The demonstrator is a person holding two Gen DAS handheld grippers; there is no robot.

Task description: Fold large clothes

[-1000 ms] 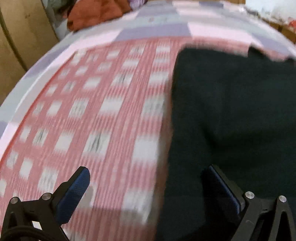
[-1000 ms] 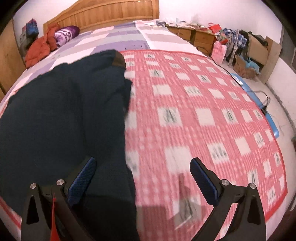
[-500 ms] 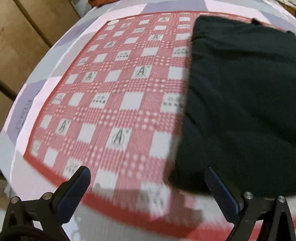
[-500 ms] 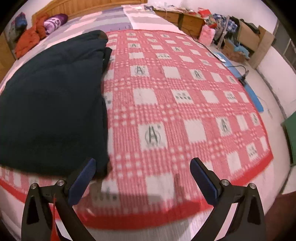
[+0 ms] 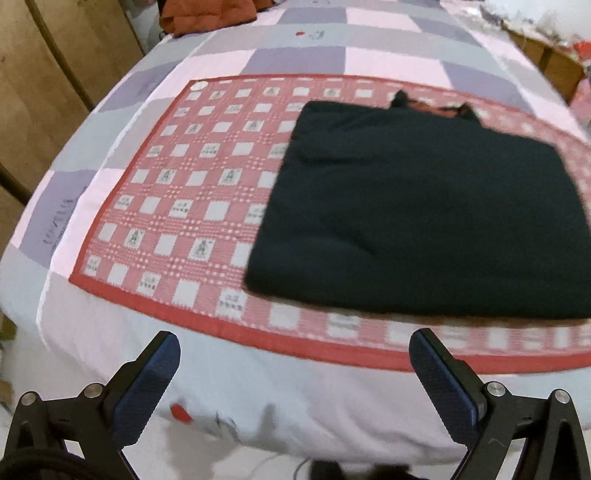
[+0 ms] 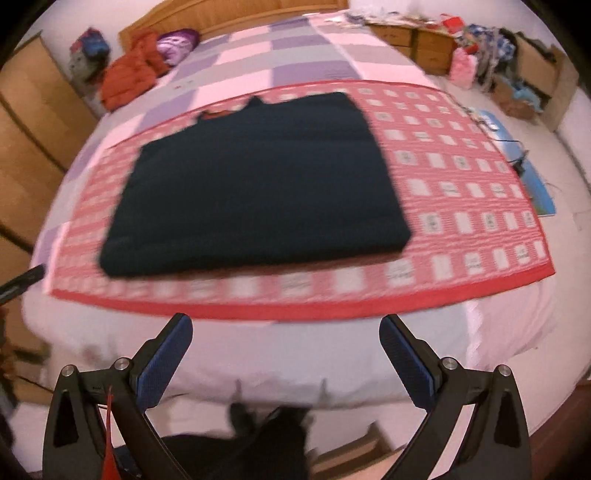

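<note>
Dark garment (image 5: pixel 424 218) lies folded into a flat rectangle on the red checked mat (image 5: pixel 192 206), on the bed. Left gripper (image 5: pixel 295 365) and right gripper (image 6: pixel 286 349) hang off the bed's near edge, jaws spread, empty. Judged: fold finished or between folds; another halving needs corner grips. Collar end blurred, sleeves hidden.

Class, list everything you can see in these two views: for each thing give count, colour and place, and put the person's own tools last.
Dark garment: one, near-black, folded flat on the checked mat.
Checked mat: one, red and white, spread on the bed.
Bedsheet: one, pink, purple and grey squares, under the mat.
Orange jacket: one, heaped by the headboard.
Headboard: one, wooden, far end.
Cabinets: wooden, far right.
Left tongs: open, empty.
Right tongs: open, empty.
</note>
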